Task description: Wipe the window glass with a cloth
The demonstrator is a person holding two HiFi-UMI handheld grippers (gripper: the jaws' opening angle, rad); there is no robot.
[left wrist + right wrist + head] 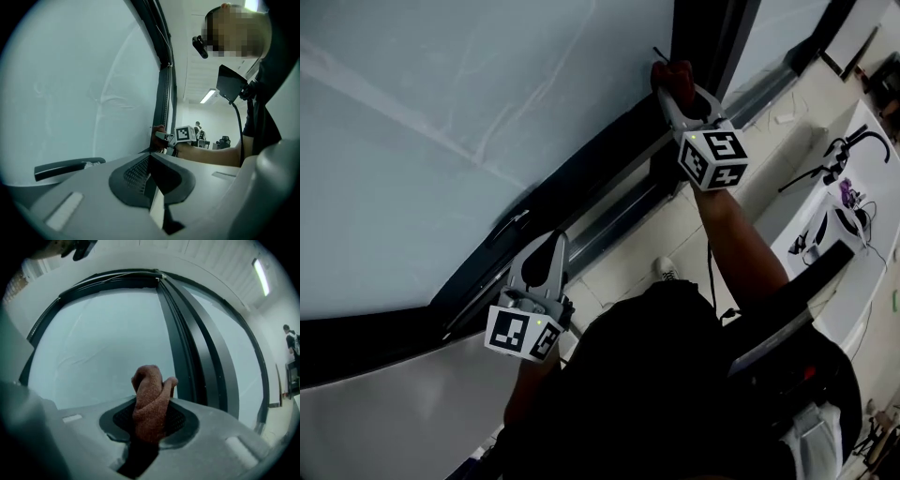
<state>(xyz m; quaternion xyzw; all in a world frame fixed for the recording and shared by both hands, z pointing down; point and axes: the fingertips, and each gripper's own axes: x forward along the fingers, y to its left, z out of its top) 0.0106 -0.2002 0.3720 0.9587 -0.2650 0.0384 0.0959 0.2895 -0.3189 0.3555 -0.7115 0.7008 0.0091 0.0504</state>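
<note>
Right gripper (677, 89) clamps red cloth (151, 397) at window glass (441, 122); left gripper (549, 253) closed, seemingly empty.

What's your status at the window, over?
Right gripper shut on red cloth, up at the glass beside the dark frame. Left gripper shut, empty, held low. Nothing blocking the pane.

Lower end of the cloth (151, 390) out of sight inside the right tool (149, 426).
</note>
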